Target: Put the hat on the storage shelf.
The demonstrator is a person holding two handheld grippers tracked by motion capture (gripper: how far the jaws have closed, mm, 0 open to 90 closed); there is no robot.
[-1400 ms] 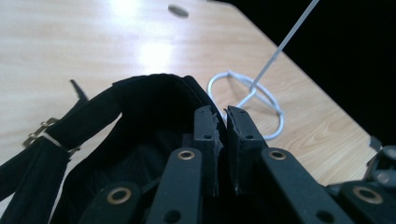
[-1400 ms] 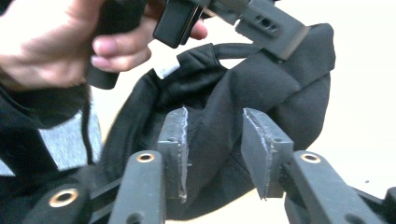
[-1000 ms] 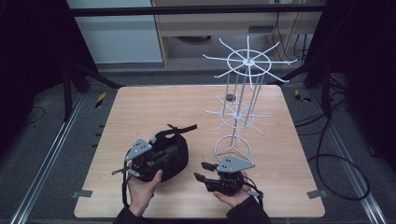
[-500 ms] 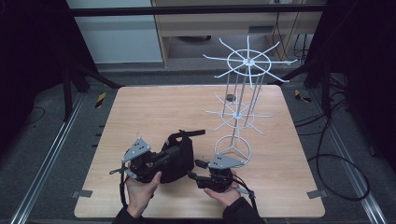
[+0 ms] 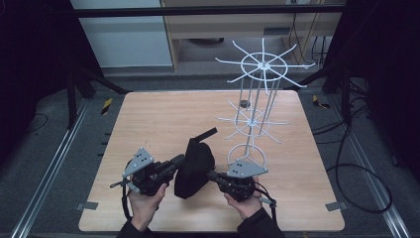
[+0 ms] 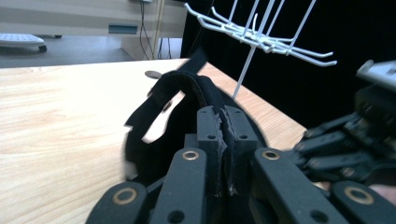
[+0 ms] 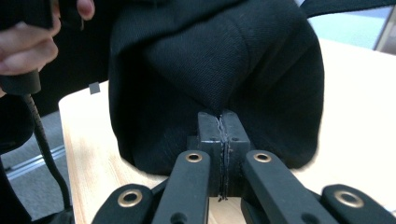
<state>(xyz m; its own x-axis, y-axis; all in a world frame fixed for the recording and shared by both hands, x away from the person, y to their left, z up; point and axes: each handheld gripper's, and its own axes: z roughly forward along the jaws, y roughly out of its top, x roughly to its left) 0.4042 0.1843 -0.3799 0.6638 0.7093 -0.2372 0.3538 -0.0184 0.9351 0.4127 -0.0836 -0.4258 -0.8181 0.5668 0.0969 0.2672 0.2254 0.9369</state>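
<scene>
A black cap (image 5: 194, 166) with a strap sticking up stands on edge near the front of the wooden table (image 5: 163, 114), held between both grippers. My left gripper (image 5: 179, 159) is shut on the cap's left rim; in the left gripper view its jaws (image 6: 219, 116) meet on the cap (image 6: 173, 107) edge. My right gripper (image 5: 210, 174) has just been closing, and its jaws (image 7: 220, 120) now pinch a fold of the cap (image 7: 219, 60) fabric on the right side.
A white wire display rack (image 5: 255, 119) with radiating hooks stands on the table right behind the right gripper, its round base close to it. A small dark disc (image 5: 243, 103) lies near the rack. Bare tabletop spreads to the left and back.
The cap has been turned from lying low to standing upright and shifted right. The right gripper came in to the cap's right side and closed on it.
</scene>
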